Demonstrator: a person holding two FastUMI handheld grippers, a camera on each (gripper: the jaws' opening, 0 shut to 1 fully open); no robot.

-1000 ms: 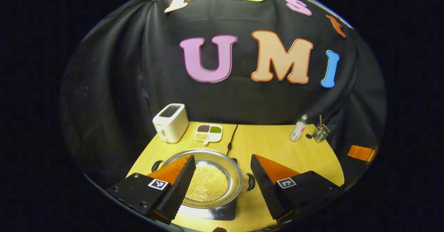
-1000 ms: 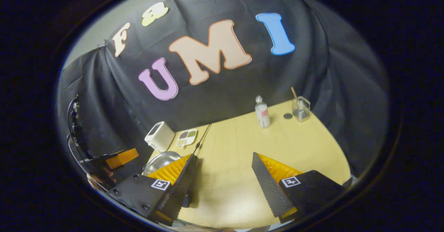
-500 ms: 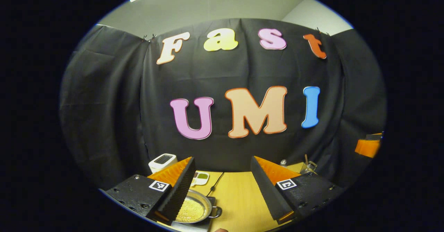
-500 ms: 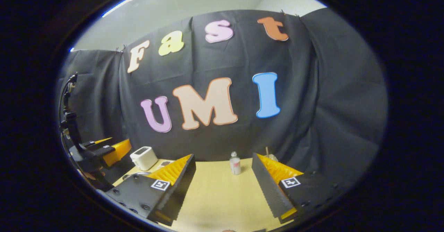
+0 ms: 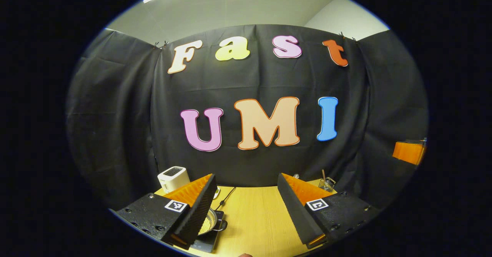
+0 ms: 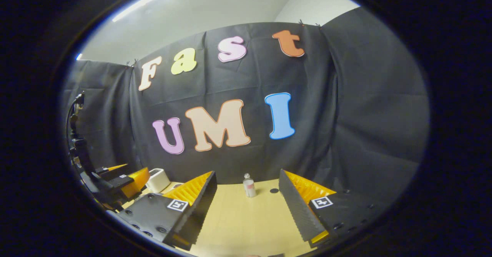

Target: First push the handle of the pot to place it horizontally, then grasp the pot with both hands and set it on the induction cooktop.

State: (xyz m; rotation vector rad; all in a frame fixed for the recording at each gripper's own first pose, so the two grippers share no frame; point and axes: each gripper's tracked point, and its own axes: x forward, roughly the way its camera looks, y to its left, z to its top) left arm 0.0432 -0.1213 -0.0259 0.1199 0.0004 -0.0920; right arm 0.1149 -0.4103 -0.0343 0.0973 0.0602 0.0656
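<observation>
A steel pot (image 5: 209, 223) sits on the black induction cooktop (image 5: 205, 242) at the table's near left, low in the left gripper view. My own left finger hides most of the pot. One dark side handle (image 5: 222, 225) points right. My left gripper (image 5: 245, 176) is open and empty, raised well above and behind the pot. My right gripper (image 6: 248, 172) is open and empty over the bare yellow table (image 6: 246, 226). The left gripper (image 6: 128, 177) appears at the left edge of the right gripper view, and the right gripper (image 5: 408, 152) at the far right of the left gripper view.
A white toaster (image 5: 173, 178) stands at the back left, with a black cable (image 5: 226, 196) running to the cooktop. A small bottle (image 6: 249, 186) and a dark disc (image 6: 274, 190) are at the back. A glass jar (image 5: 327, 184) with a stick stands back right.
Both grippers have pulled up and back from the table, so both views now look at the wall. The pot stays on the cooktop. Both stay open.
</observation>
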